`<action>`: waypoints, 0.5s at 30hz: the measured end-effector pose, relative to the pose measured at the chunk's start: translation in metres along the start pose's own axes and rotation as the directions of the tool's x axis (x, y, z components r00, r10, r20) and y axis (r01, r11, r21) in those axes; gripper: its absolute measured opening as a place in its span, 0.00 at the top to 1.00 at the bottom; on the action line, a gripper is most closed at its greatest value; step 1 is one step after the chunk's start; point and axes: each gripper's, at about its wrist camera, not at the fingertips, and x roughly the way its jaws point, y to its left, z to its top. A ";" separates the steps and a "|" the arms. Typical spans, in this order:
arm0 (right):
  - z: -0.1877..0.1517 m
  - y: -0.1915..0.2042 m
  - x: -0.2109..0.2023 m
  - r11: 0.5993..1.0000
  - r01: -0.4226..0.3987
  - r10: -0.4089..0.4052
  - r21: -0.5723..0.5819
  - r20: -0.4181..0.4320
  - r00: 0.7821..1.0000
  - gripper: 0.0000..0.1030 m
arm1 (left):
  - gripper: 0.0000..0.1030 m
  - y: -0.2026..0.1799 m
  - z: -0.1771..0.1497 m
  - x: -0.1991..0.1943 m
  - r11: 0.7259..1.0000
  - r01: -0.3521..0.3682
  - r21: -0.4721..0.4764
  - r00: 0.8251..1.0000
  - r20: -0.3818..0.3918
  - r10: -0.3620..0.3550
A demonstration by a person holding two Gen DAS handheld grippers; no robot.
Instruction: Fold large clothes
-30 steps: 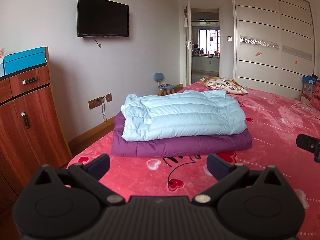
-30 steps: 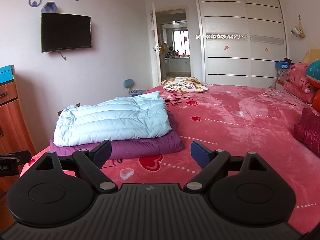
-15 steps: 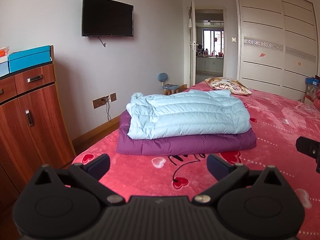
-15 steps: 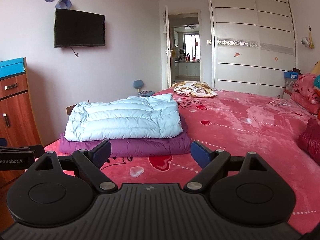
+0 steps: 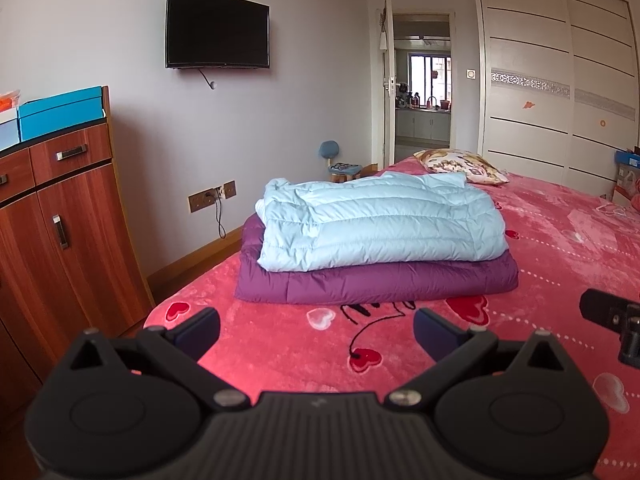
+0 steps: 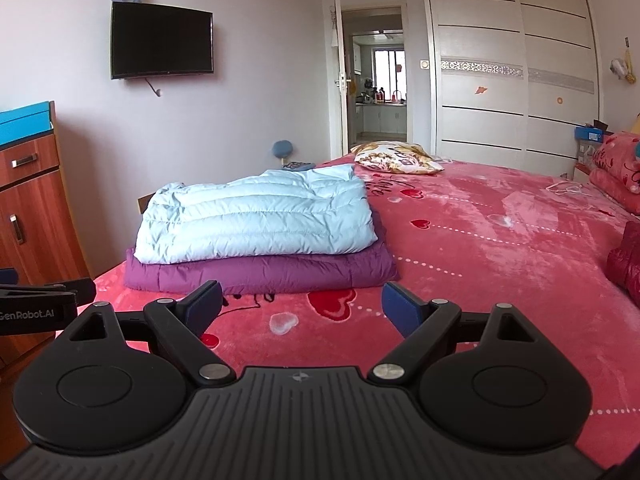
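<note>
Left gripper (image 5: 316,330) wide, empty, hovering near the bed (image 5: 280,344) edge. Ahead, blue jacket (image 5: 380,226) folded flat atop purple jacket (image 5: 376,282), stacked, likely finished. Right gripper (image 6: 302,306) wide, empty too; far right, red garment (image 6: 624,260), possibly next.

Both wrist views low over bed (image 5: 560,248), facing doorway (image 6: 378,80); share folded stack (image 6: 260,240).

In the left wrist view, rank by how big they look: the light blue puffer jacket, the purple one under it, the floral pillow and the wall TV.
1. Folded light blue puffer jacket
2. Black wall-mounted TV
3. Floral pillow

The folded purple puffer jacket is mostly covered, so it is left unranked. The TV and pillow sit farther back, so they may look smaller than they are.
</note>
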 end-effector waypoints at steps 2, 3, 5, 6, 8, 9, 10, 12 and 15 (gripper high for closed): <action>0.000 0.000 -0.001 1.000 0.002 -0.002 -0.002 0.000 1.000 0.00 | 0.01 0.000 0.000 0.001 1.000 0.000 -0.001 1.000 -0.003 0.000; 0.000 -0.001 -0.001 1.000 0.004 -0.004 -0.002 0.000 1.000 0.00 | 0.01 0.000 -0.001 0.001 1.000 0.000 -0.001 1.000 -0.004 0.000; 0.000 -0.002 -0.002 1.000 0.005 -0.005 0.002 -0.002 1.000 0.00 | 0.01 0.000 -0.001 0.002 1.000 -0.002 0.000 1.000 -0.007 0.002; 0.000 -0.004 -0.003 1.000 0.005 -0.005 0.005 -0.004 1.000 0.00 | 0.01 0.001 -0.002 0.003 1.000 -0.001 0.000 1.000 -0.008 0.001; 0.000 -0.003 -0.003 1.000 0.006 -0.006 0.004 -0.005 1.000 0.00 | 0.01 0.000 -0.001 0.004 1.000 0.000 0.001 1.000 -0.010 0.000; 0.000 -0.003 -0.003 1.000 0.006 -0.006 0.001 -0.006 1.000 0.00 | 0.01 0.000 -0.002 0.004 1.000 -0.001 0.002 1.000 -0.010 0.001; -0.001 -0.002 -0.003 1.000 0.006 -0.006 -0.002 -0.007 1.000 0.00 | 0.01 0.000 -0.002 0.004 1.000 -0.001 0.003 1.000 -0.011 0.001; -0.002 -0.001 -0.003 1.000 0.004 -0.004 -0.005 -0.010 1.000 0.00 | 0.01 -0.001 -0.002 0.005 1.000 -0.002 0.004 1.000 -0.012 0.002; -0.002 -0.001 -0.004 1.000 0.002 -0.002 -0.007 -0.013 1.000 0.00 | 0.01 -0.001 -0.003 0.006 1.000 -0.002 0.007 1.000 -0.014 0.002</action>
